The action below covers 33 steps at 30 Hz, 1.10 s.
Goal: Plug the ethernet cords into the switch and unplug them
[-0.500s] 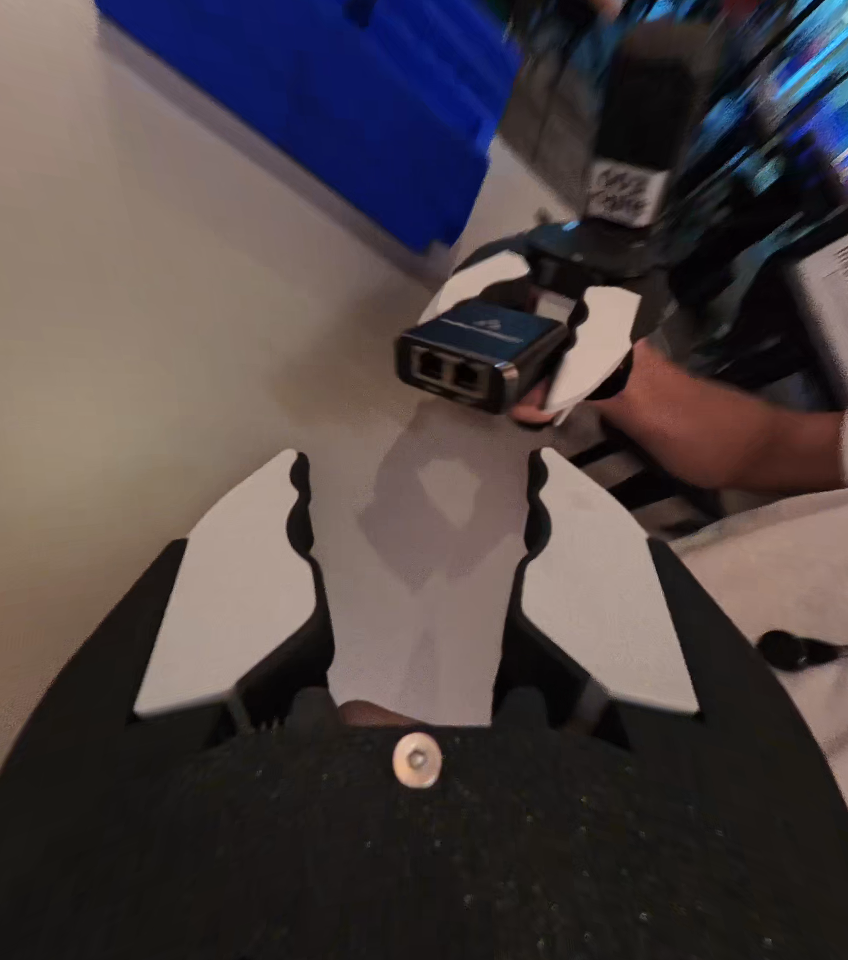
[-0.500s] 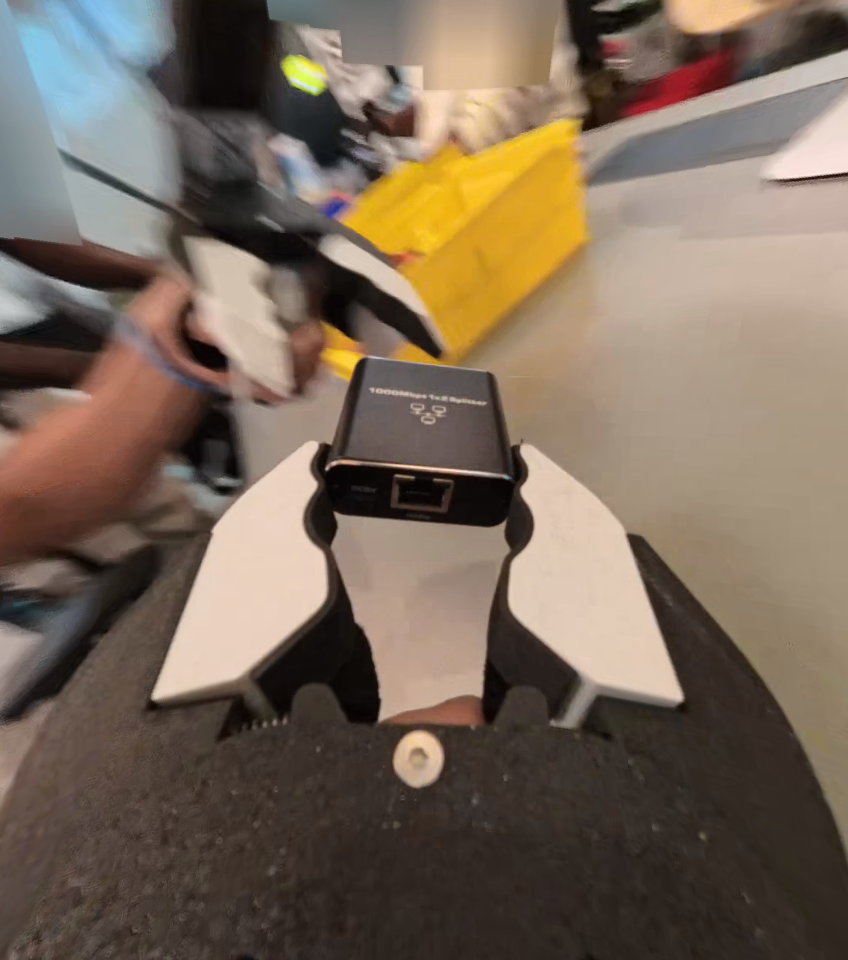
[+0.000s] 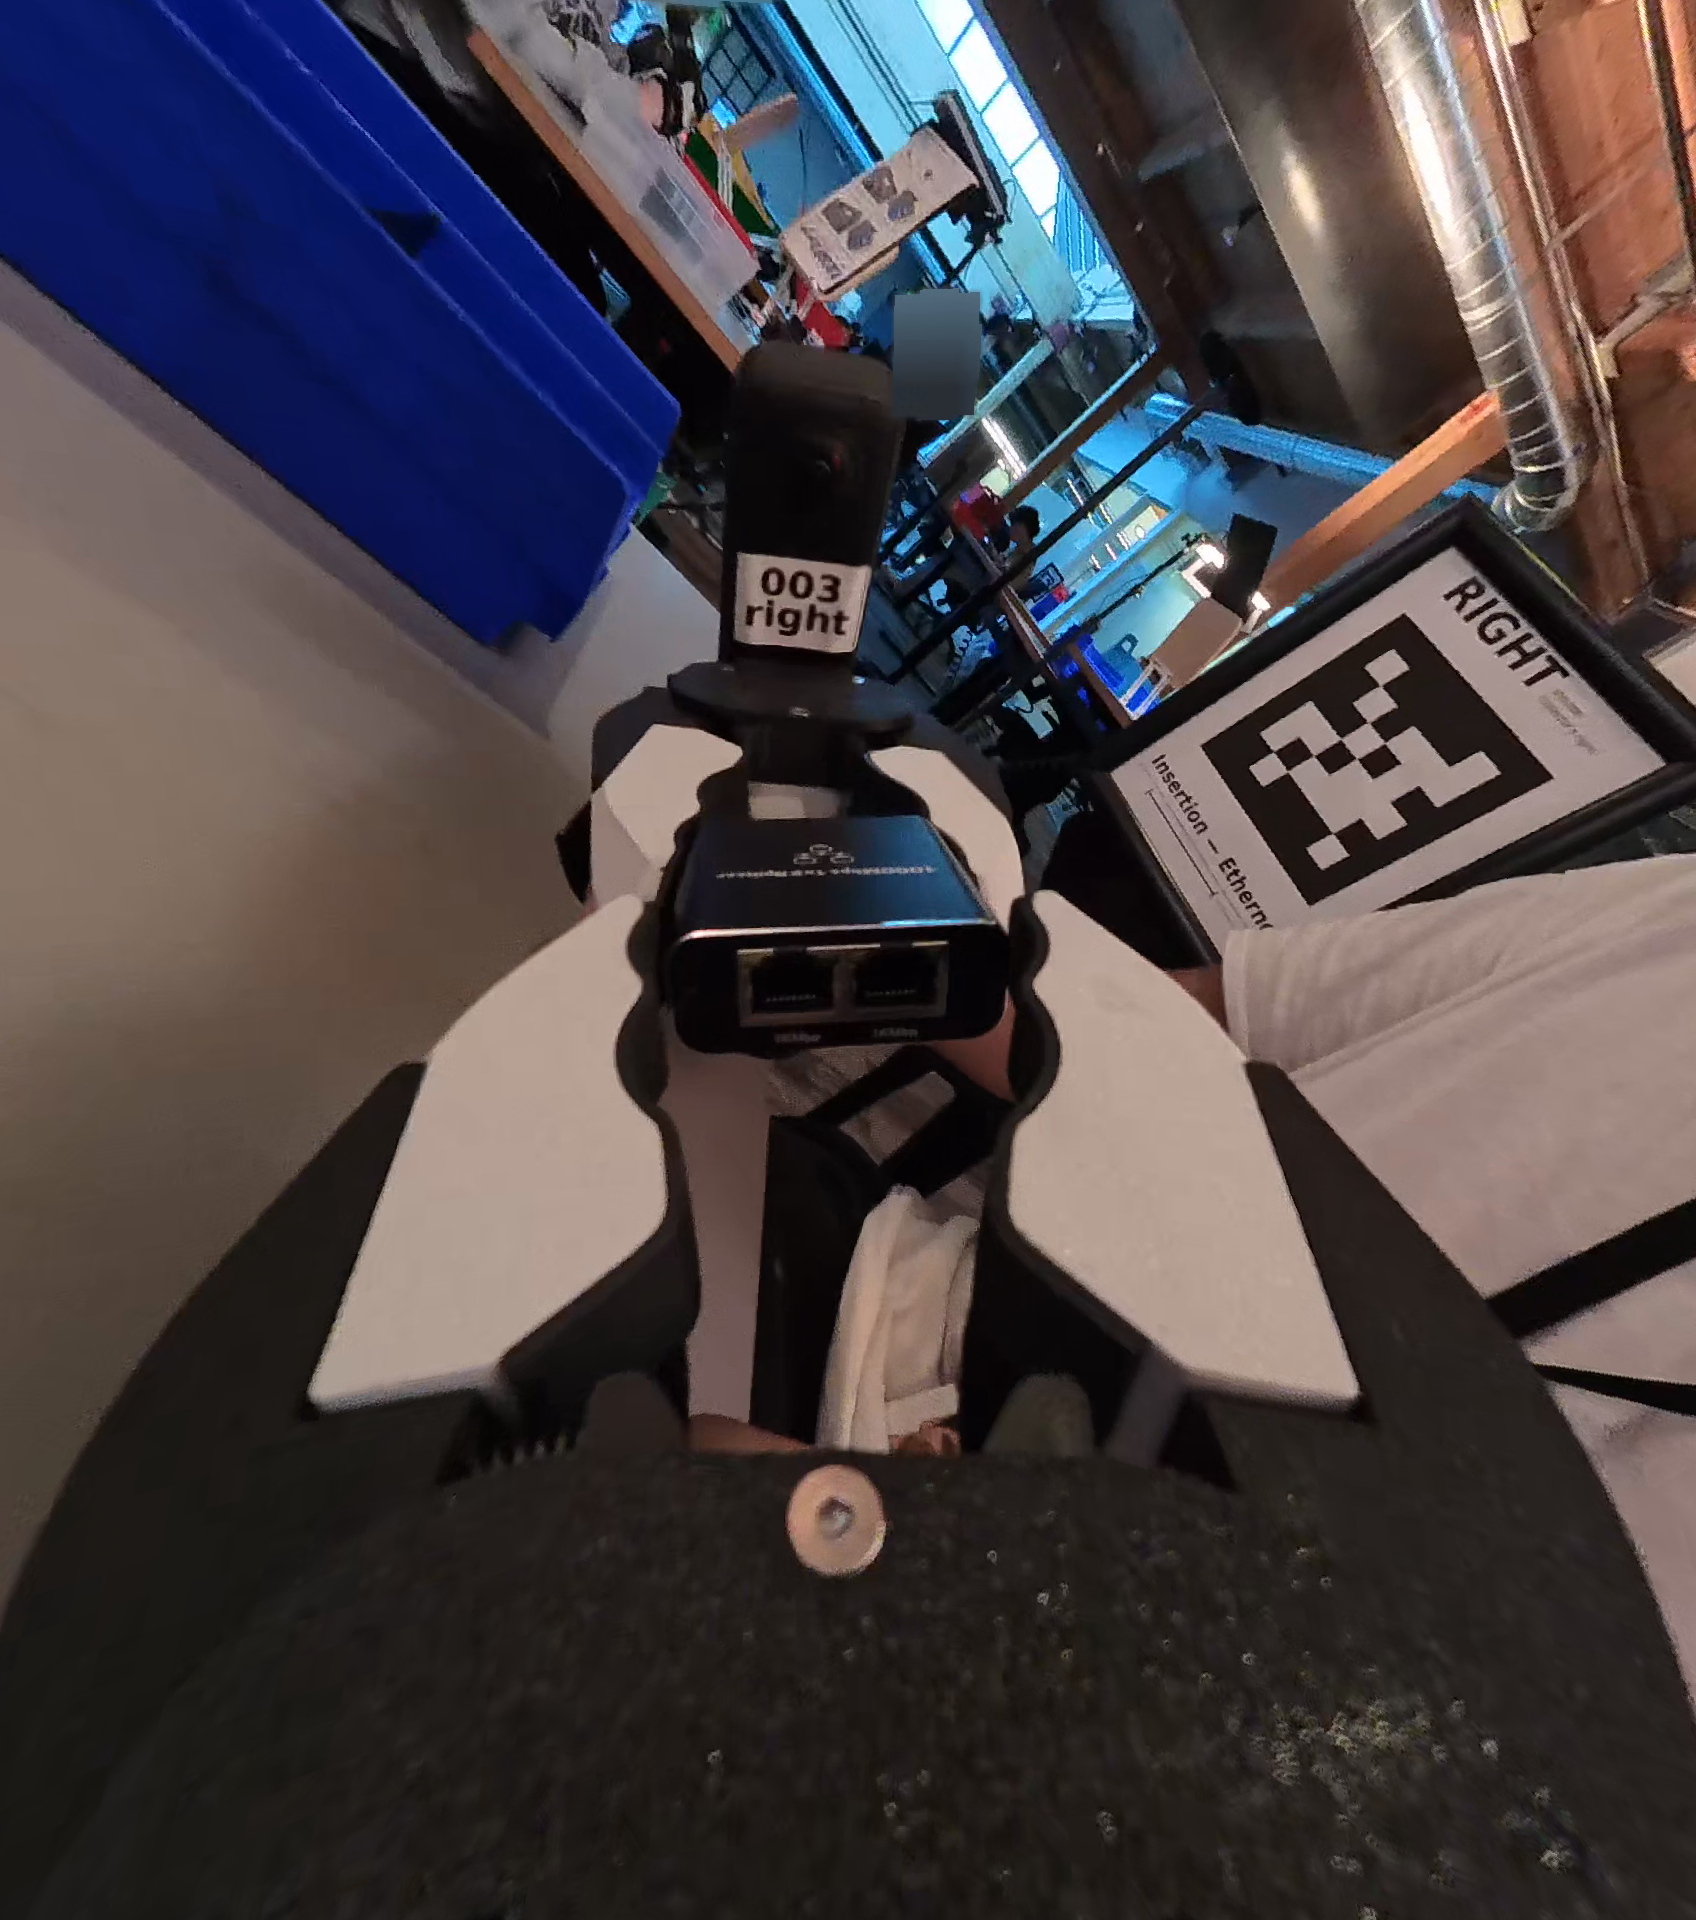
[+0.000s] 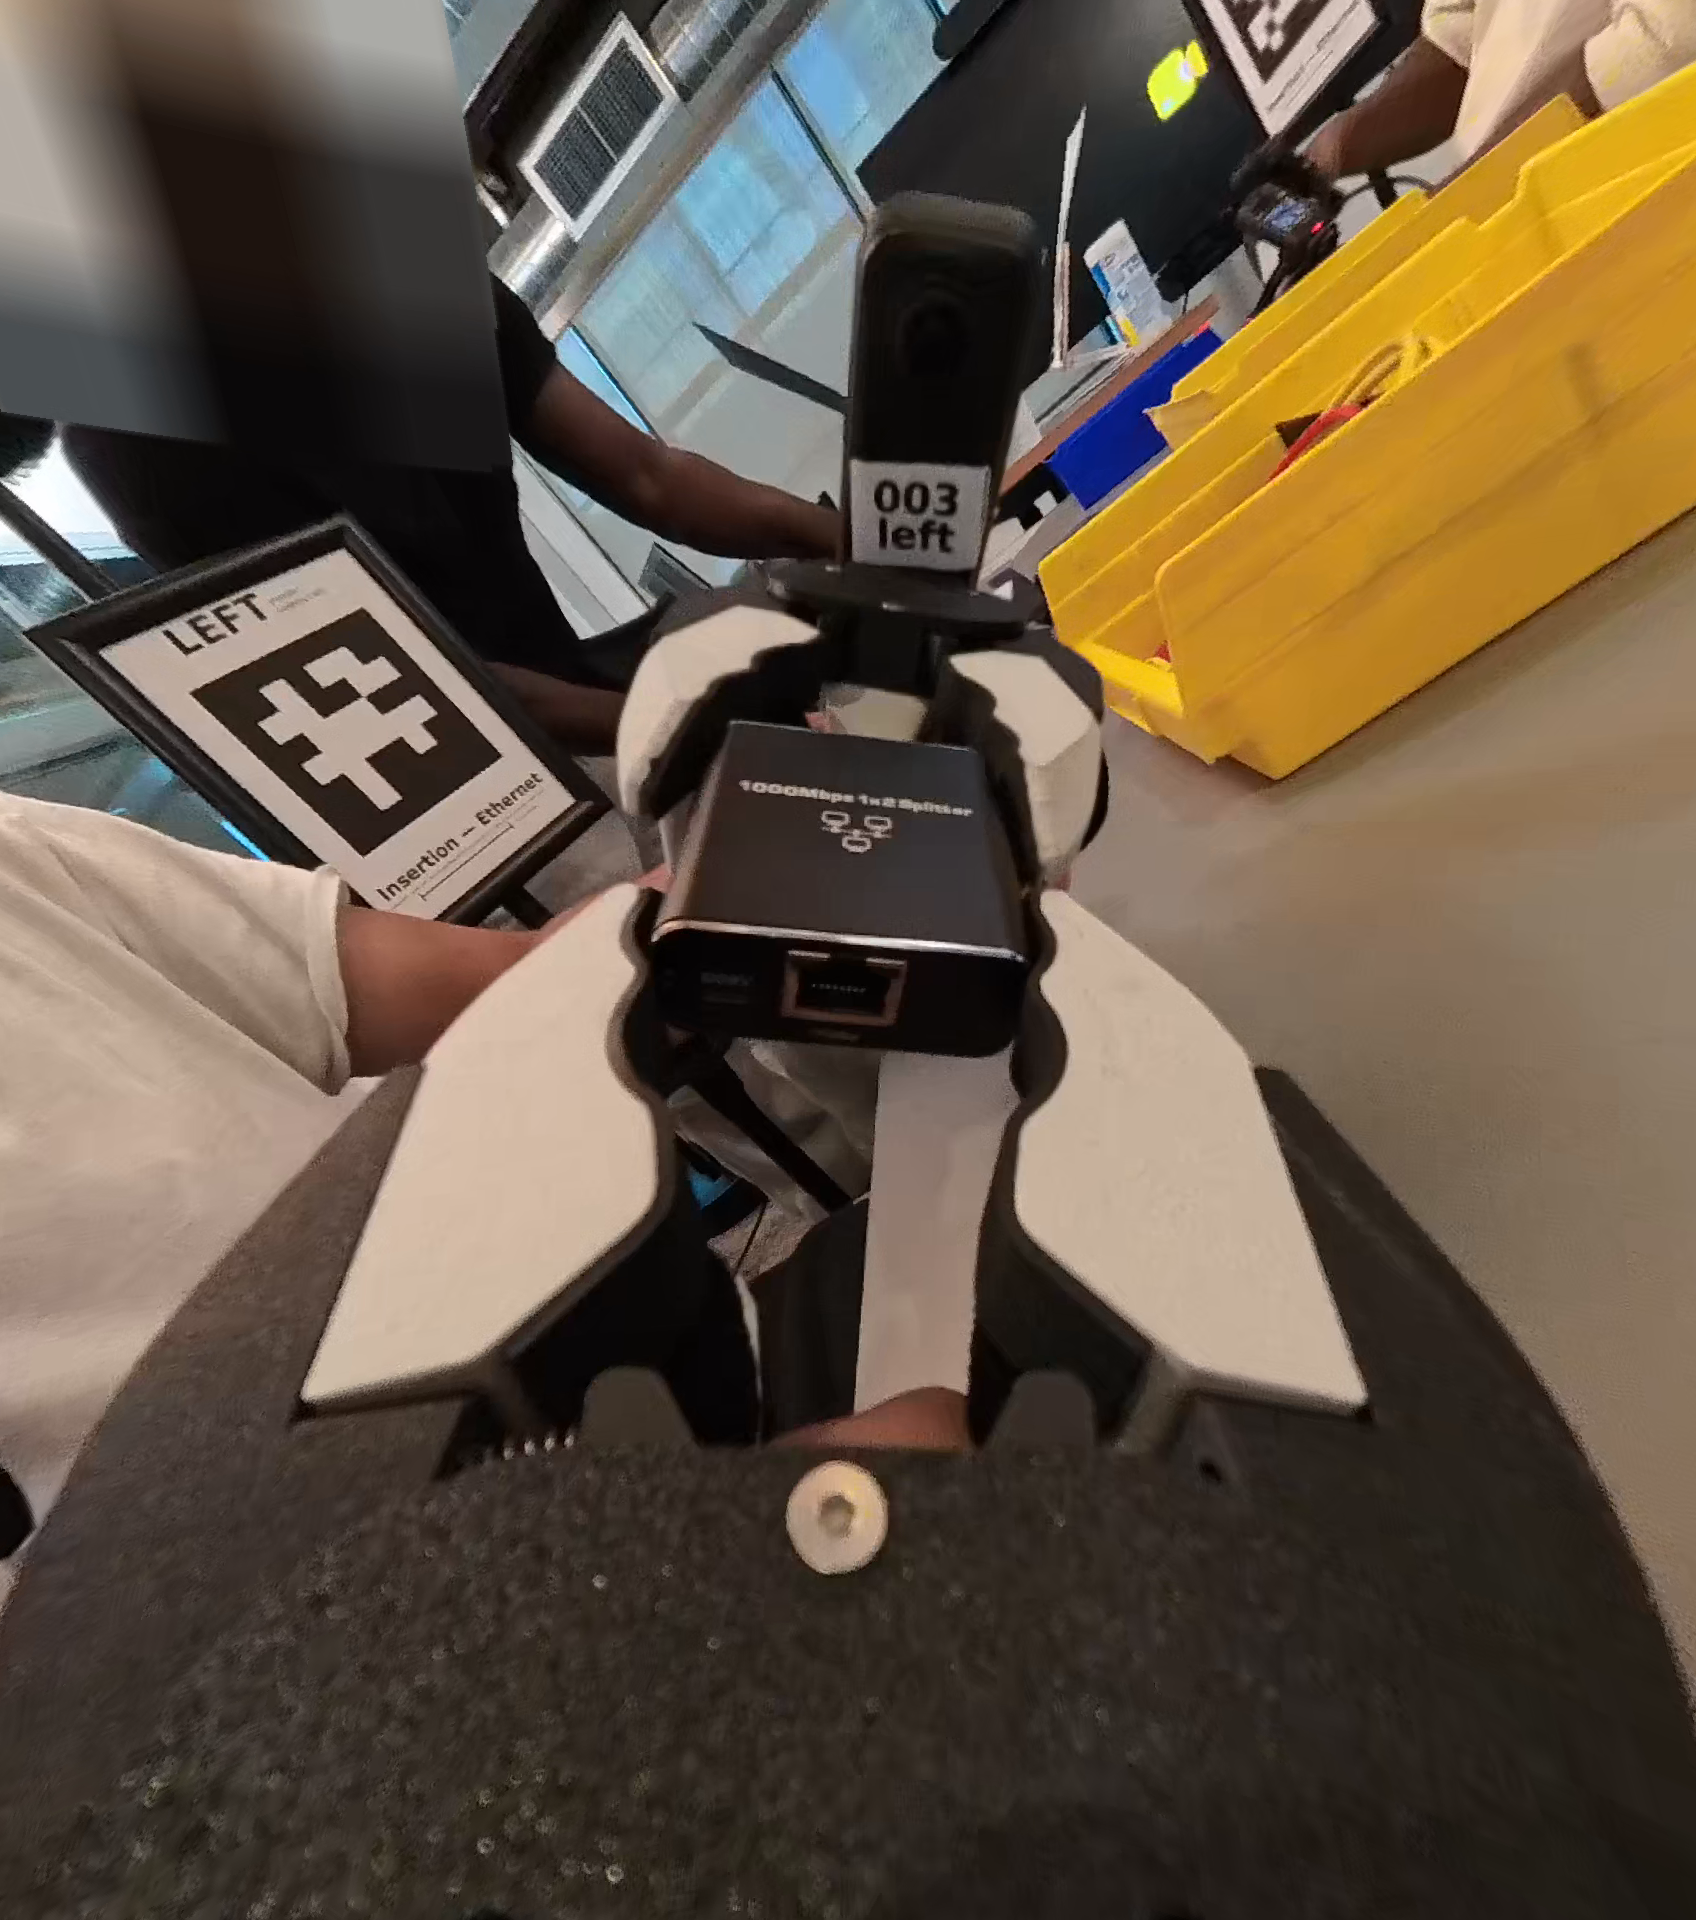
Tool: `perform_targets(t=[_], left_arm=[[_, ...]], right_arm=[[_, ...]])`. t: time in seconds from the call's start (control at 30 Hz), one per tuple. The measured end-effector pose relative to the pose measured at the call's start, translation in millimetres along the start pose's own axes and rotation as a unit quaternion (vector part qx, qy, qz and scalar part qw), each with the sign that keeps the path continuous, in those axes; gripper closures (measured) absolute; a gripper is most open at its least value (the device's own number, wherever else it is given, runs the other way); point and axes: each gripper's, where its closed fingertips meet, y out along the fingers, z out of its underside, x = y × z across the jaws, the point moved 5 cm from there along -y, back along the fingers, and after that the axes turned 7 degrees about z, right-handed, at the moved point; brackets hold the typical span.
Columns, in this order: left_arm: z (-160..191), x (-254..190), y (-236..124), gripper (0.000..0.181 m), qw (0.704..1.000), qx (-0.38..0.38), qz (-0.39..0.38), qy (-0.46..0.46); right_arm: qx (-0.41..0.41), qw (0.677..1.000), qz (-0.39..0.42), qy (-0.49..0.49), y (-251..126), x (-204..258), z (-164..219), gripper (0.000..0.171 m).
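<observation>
The small black metal ethernet switch point(image 4: 839, 894) is held above the pale worktop point(image 4: 1446, 935), ports exposed. Right gripper point(image 4: 833, 971) fingers clamp its sides; left gripper point(image 3: 828, 977) fingers flank it, contact uncertain.

The switch point(image 3: 836, 940) fills the gap between both pairs of fingertips: the left gripper point(image 3: 828, 971) brackets its two-port end, the right gripper point(image 4: 836, 961) its single-port end, so neither has room to advance. Open tabletop point(image 3: 148, 831) lies to the left gripper's left, bounded farther off by a blue bin point(image 3: 304, 312). A framed marker sign point(image 3: 1395, 769) and a person's white sleeve point(image 3: 1509, 997) crowd its other side. Beside the right gripper the yellow bins point(image 4: 1395, 520) block the far table edge
</observation>
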Motion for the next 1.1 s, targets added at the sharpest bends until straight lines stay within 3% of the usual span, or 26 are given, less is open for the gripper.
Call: perform_targets(t=[0.17, 0.3, 0.43, 0.57, 0.63, 0.77, 0.9, 0.97, 1.1], left_arm=[[2, 6, -5, 0.119, 0.999, 0.013, -0.030, -0.004], [0, 20, -13, 0.119, 0.991, 0.024, -0.133, 0.026], [5, 39, -20, 0.119, 0.968, 0.031, -0.249, 0.022], [11, 47, -15, 0.119, 0.958, 0.048, -0.282, 0.024], [14, 48, -11, 0.119, 0.952, 0.059, -0.298, 0.035], [17, 47, -4, 0.119, 0.940, 0.073, -0.330, 0.055], [13, 39, -4, 0.114, 0.955, 0.045, -0.290, 0.052], [9, 37, -10, 0.119, 0.964, 0.011, -0.263, 0.032], [7, 25, -39, 0.129, 0.972, -0.063, -0.225, 0.004]], right_arm=[[0.005, 0.999, 0.032, -0.005, 2, -8, 3, 0.107], [0.019, 0.977, 0.178, -0.115, -1, -24, 2, 0.109], [0.064, 0.867, 0.346, -0.352, 4, -24, 3, 0.111], [0.123, 0.771, 0.420, -0.463, 19, -30, 17, 0.118], [0.142, 0.738, 0.443, -0.490, 22, -37, 19, 0.124], [0.178, 0.716, 0.451, -0.503, 24, -46, 25, 0.144], [0.188, 0.694, 0.465, -0.516, 22, -52, 25, 0.145], [0.172, 0.698, 0.462, -0.519, 21, -52, 21, 0.145], [0.136, 0.673, 0.487, -0.540, 10, -66, -4, 0.145]])
